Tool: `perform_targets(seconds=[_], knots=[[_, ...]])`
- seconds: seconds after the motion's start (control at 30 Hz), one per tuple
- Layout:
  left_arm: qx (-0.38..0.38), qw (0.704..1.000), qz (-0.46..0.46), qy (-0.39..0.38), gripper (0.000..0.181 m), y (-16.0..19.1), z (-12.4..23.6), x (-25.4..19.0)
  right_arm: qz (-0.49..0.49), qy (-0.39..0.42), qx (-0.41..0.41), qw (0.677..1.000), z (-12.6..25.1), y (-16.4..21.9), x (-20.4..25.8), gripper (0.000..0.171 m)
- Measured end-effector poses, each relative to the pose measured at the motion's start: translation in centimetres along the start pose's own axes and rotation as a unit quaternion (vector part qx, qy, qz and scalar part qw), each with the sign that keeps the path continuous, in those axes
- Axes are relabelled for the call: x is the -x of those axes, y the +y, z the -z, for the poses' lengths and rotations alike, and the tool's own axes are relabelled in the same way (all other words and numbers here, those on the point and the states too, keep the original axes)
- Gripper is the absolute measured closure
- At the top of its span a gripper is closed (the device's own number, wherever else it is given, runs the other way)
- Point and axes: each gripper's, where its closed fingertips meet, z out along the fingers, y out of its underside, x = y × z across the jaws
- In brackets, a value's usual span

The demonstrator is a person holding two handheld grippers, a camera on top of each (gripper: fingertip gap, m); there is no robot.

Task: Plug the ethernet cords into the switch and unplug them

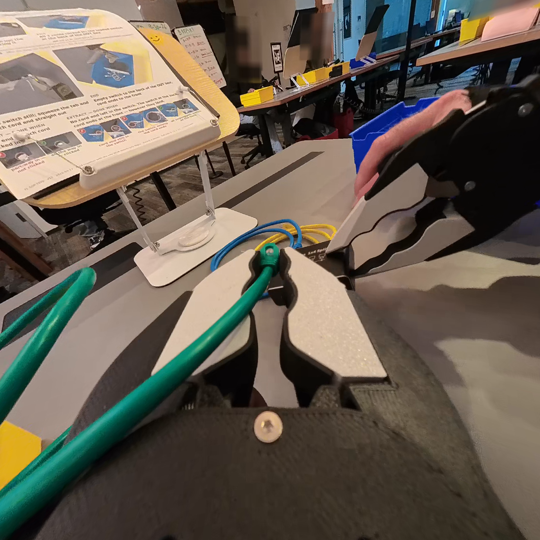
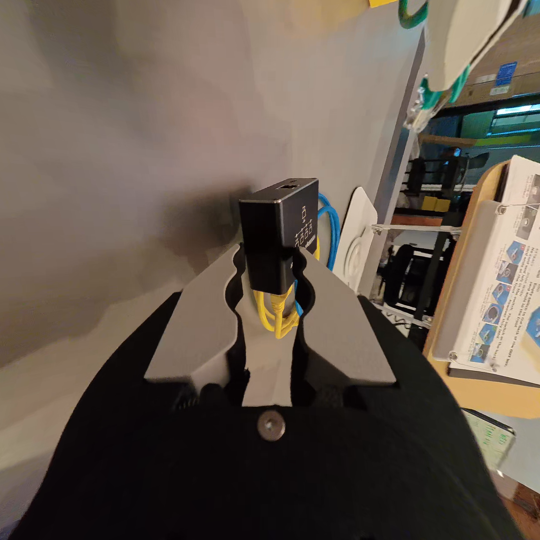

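the left gripper point(image 1: 277, 257) is clenched on the green cord point(image 1: 163, 359) just behind its plug, near the switch point(image 2: 280, 233); to its right the right gripper point(image 2: 270, 257) grasps the black switch above the grey table point(image 1: 292, 181), over the yellow cord point(image 2: 277, 318) and blue cord point(image 2: 331, 230)

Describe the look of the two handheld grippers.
Both grippers, left gripper and right gripper, match: textured black printed bodies, a silver screw at centre, and two wedge-shaped pale grey fingers with black wavy inner edges. No sleeves or cables of their own show.
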Motion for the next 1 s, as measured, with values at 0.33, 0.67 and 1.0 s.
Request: perform_targets(seconds=[0.33, 0.67, 1.0], knots=[[0.041, 0.999, 0.01, 0.014, 0.169, 1.9, -0.8, -0.5, -0.035, -0.123, -0.035, 0.991, 2.7, -1.2, 0.5, 0.142], [0.13, 0.989, 0.013, 0.063, 0.169, 5.8, -2.3, -2.8, -0.029, -0.192, -0.075, 0.978, 4.5, -3.9, 2.0, 0.142], [0.199, 0.974, 0.018, 0.108, 0.17, 8.0, -2.3, -3.7, -0.037, -0.183, -0.079, 0.979, 4.0, -4.5, 2.2, 0.142]])
